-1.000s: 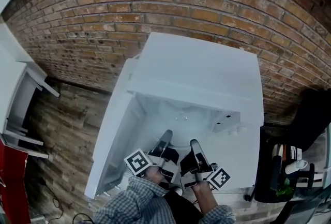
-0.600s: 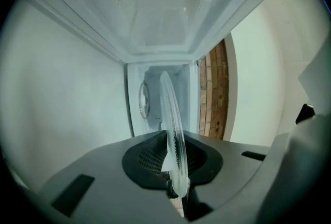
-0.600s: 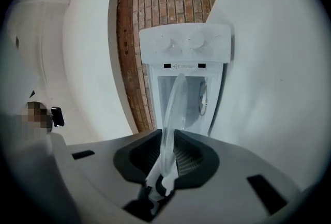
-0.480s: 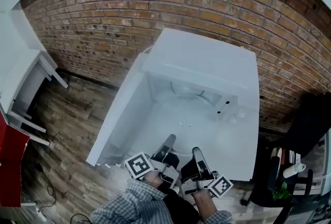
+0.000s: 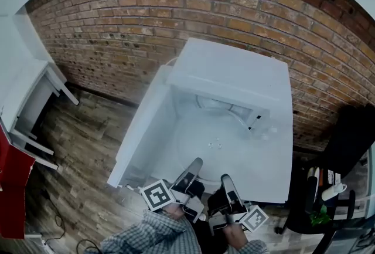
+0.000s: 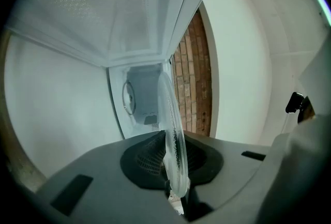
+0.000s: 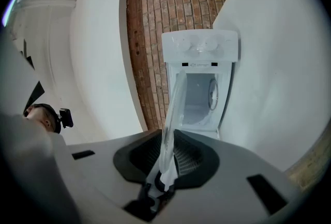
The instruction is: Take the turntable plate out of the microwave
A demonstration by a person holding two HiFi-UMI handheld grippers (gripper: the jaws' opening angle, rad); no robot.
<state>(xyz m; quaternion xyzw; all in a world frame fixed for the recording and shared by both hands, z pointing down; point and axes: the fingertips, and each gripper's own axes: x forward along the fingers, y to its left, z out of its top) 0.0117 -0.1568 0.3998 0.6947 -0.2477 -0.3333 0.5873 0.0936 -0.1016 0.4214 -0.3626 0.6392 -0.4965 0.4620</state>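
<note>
The clear glass turntable plate [image 5: 212, 144] hangs level in front of the open white microwave [image 5: 234, 74], outside its cavity [image 5: 221, 107]. My left gripper [image 5: 195, 165] is shut on the plate's near rim, and my right gripper [image 5: 226, 180] is shut on the rim beside it. In the left gripper view the plate [image 6: 172, 130] runs edge-on out of the left gripper [image 6: 176, 187]. The right gripper view shows the plate [image 7: 170, 114] edge-on in the right gripper [image 7: 164, 176], with the microwave [image 7: 199, 44] beyond.
The microwave door [image 5: 140, 135] stands swung open to the left. A brick wall [image 5: 117, 30] rises behind. White shelving [image 5: 29, 100] stands at the left over the wood floor [image 5: 82, 147]. A dark cart with a bottle [image 5: 334, 190] stands at the right.
Both grippers have drawn back toward me and risen a little with the plate. The plate has come out of the cavity, whose inside now shows.
</note>
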